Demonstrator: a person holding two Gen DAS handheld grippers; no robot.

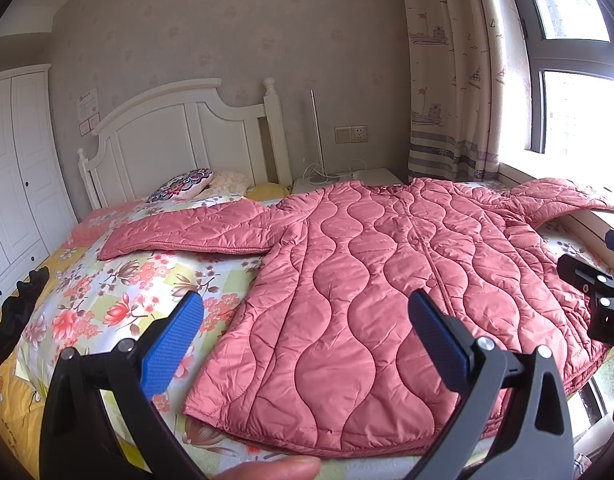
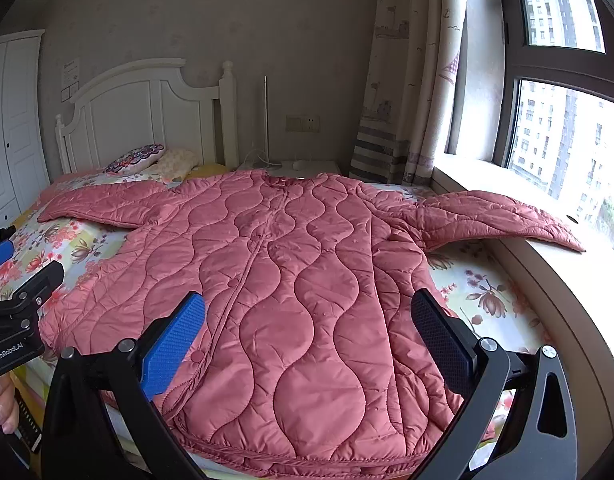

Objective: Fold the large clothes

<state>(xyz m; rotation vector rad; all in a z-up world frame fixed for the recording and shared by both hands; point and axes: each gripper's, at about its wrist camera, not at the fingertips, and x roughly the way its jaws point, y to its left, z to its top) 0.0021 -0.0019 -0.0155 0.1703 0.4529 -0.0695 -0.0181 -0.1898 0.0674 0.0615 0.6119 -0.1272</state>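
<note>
A bedroom with pale patterned wallpaper holds a bed (image 1: 107, 292) covered by a floral sheet, its white headboard (image 1: 179, 136) against the far wall and a window (image 2: 567, 140) along its right side. A white wardrobe (image 1: 15, 168) stands at the left. By the headboard lie a patterned cushion (image 1: 183, 184) and, just beside it, a pale pillow (image 1: 231, 180).

The pink quilted coat (image 1: 367, 280) lies spread flat, front up, across the right half of the bed, its hem at the near edge and its collar toward the headboard. One sleeve (image 1: 191, 232) stretches out over the sheet toward the bed's left edge; the other sleeve (image 2: 503, 216) reaches past the right edge onto the window sill (image 2: 555, 272).

The left gripper (image 1: 305, 312) hovers above the coat's near left part, its blue-padded fingers (image 1: 175, 344) spread wide and holding nothing. The right gripper (image 2: 307, 316) hangs over the coat's near middle, fingers (image 2: 443, 340) likewise wide apart and empty.

No containers show in either view.
</note>
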